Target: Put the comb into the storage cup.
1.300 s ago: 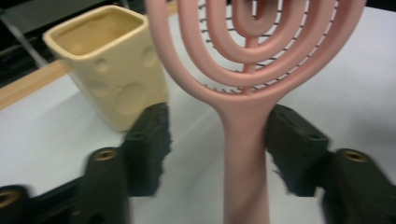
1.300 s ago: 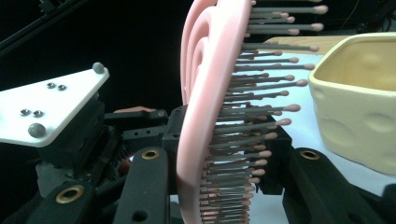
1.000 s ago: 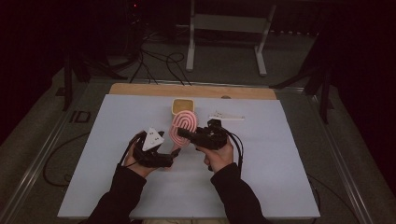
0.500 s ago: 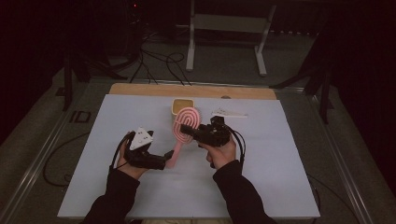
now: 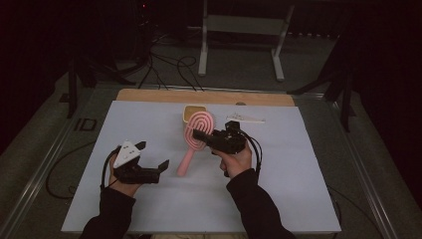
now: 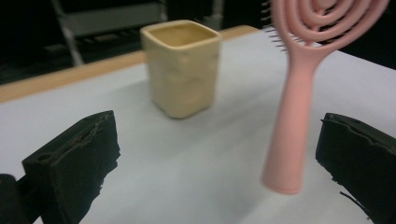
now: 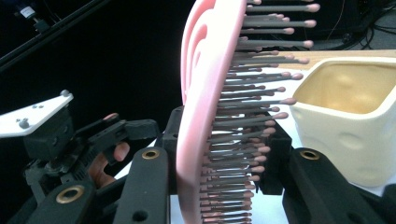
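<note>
Since the earlier frames your left claw (image 5: pixel 153 155) has dropped back toward you and let go of the pink hairbrush (image 5: pixel 195 139); it now sits low over the table (image 5: pixel 298 199), jaws wide apart, nothing between them. Right claw (image 5: pixel 199 134) has the brush by its head: in the right gripper view the jaws are clamped across the head (image 7: pixel 205 116), one on the back, one among the bristles. Handle (image 6: pixel 292 135) hangs down toward the left claw, tip just above the table, as the left gripper view shows.

Cream cup (image 5: pixel 193 113) stands upright just behind the brush head, opening up. Likely step: drop the brush handle-first into the cup.

- Lift before you move forward, so the handle tip clears the cup rim (image 7: pixel 345 65).
- Bring the handle closer to vertical; it's tilted now.
- Grip is partly on bristles, so it may slip; move slowly, no twisting.
- Lower until the handle is inside the cup, then open.
- Keep the left claw wide and back, ready to steady the cup if it tips.
</note>
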`<state>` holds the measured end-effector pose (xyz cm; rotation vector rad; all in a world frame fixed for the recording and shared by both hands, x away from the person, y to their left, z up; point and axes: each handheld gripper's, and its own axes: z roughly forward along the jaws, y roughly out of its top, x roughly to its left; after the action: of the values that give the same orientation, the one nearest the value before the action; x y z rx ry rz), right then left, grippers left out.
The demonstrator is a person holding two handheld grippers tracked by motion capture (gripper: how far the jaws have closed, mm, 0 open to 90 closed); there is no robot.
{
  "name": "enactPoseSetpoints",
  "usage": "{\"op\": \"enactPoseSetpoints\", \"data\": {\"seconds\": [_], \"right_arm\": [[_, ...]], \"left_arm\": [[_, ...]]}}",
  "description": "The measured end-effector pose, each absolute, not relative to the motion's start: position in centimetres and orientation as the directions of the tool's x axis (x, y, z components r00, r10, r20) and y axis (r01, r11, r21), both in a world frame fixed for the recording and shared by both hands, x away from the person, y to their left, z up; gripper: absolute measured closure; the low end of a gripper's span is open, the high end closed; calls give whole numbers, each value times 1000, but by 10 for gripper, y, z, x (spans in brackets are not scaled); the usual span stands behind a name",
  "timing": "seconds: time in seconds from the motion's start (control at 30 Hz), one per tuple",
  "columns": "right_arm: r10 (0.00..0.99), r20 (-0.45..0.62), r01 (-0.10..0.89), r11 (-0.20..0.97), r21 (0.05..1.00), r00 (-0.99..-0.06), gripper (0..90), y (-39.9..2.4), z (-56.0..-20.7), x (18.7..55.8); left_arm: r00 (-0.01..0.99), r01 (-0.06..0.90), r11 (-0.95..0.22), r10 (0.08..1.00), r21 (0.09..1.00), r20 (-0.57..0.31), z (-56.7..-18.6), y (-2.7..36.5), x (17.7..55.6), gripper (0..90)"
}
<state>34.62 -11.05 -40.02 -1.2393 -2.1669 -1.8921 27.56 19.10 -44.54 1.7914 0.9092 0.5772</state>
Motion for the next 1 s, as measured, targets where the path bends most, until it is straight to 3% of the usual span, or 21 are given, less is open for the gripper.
{"op": "enactPoseSetpoints", "data": {"seconds": [0.3, 1.0], "right_arm": [[548, 480, 547, -49, 836, -685, 636, -114, -395, 349], [550, 509, 551, -103, 828, -662, 636, -117, -387, 357]], "left_arm": [[550, 340, -161, 833, 927, -57, -467, 221, 255, 4], [537, 328, -156, 842, 932, -48, -477, 233, 245, 4]]}}
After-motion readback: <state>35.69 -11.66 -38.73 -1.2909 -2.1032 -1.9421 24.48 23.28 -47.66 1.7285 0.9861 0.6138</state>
